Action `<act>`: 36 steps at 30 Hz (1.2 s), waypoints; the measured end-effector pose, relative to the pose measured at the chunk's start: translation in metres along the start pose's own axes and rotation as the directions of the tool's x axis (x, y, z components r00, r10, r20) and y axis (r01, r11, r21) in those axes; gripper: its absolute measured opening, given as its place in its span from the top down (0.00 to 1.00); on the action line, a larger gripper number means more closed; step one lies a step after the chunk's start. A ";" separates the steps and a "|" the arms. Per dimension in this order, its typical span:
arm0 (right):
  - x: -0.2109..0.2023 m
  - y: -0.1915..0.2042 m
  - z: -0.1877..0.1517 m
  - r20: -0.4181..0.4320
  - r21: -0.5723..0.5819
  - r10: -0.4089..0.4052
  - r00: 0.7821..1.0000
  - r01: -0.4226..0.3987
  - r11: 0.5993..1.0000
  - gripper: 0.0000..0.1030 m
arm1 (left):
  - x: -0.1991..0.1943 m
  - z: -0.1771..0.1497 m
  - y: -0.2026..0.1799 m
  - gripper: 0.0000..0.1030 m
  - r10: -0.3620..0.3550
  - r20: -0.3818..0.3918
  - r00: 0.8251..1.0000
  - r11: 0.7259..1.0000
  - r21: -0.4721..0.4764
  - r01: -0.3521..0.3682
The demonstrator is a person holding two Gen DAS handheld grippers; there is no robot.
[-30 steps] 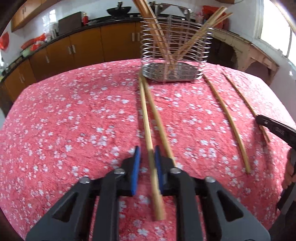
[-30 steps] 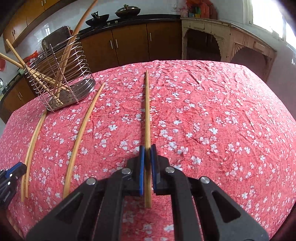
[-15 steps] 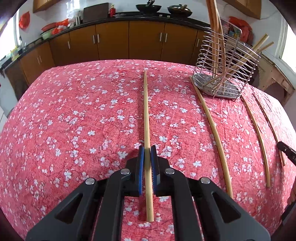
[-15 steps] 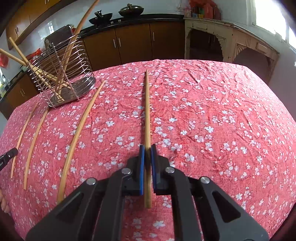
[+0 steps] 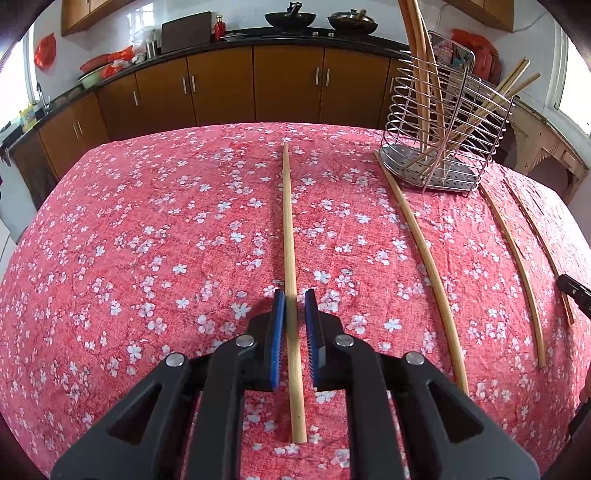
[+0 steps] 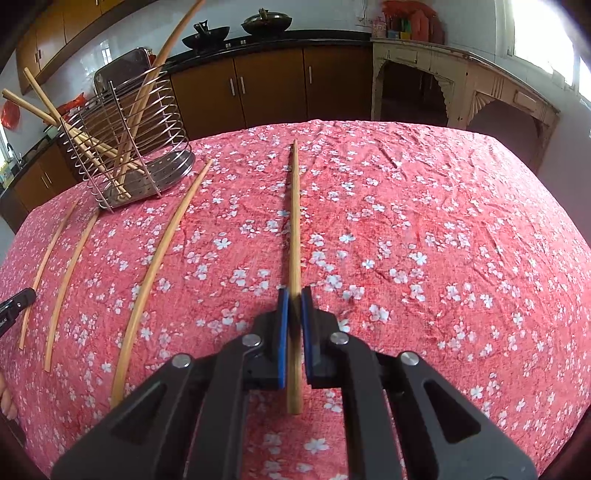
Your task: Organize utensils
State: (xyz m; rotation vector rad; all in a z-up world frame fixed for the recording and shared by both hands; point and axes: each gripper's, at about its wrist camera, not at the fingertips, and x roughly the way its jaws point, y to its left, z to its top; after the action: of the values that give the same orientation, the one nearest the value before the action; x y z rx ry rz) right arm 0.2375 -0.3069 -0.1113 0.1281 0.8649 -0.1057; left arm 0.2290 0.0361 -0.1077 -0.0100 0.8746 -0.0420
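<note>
A wire utensil holder (image 5: 445, 122) stands at the far right of the table and holds several bamboo chopsticks; it also shows in the right wrist view (image 6: 129, 147) at far left. My left gripper (image 5: 294, 295) is shut on a pale chopstick (image 5: 289, 229) that runs forward from the jaws. My right gripper (image 6: 294, 293) is shut on a darker chopstick (image 6: 294, 221). Loose chopsticks (image 5: 421, 254) lie on the cloth between the two grippers, seen too in the right wrist view (image 6: 162, 254).
The table wears a red floral cloth (image 5: 147, 240). Brown kitchen cabinets (image 5: 221, 85) and a black counter with woks (image 5: 291, 16) run behind it. A cream arched sideboard (image 6: 461, 88) stands at the back right. The right gripper's tip (image 5: 574, 293) shows at the left view's edge.
My left gripper closed on one chopstick and drew it left, away from its neighbour and the holder. My right gripper stayed shut on its chopstick and shifted slightly.
</note>
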 end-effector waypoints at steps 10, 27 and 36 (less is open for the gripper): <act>0.004 0.002 0.002 0.000 -0.004 -0.037 0.999 0.037 0.999 0.84 | -0.002 0.001 0.000 0.38 0.024 -0.001 1.000 1.000 0.006 -0.024; -0.002 0.003 -0.003 -0.001 -0.003 -0.030 1.000 0.030 1.000 0.83 | -0.008 -0.006 0.006 0.60 0.035 -0.002 0.999 0.999 -0.010 -0.035; -0.022 -0.002 -0.014 0.037 0.009 0.004 0.999 -0.004 1.000 0.92 | -0.021 -0.016 -0.014 0.93 0.005 -0.003 1.000 0.999 0.044 -0.005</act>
State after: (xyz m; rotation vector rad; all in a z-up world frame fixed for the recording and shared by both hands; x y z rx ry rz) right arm 0.2128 -0.3056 -0.1039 0.1356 0.8278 -0.1081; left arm 0.2028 0.0234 -0.1017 0.0337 0.8768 -0.0565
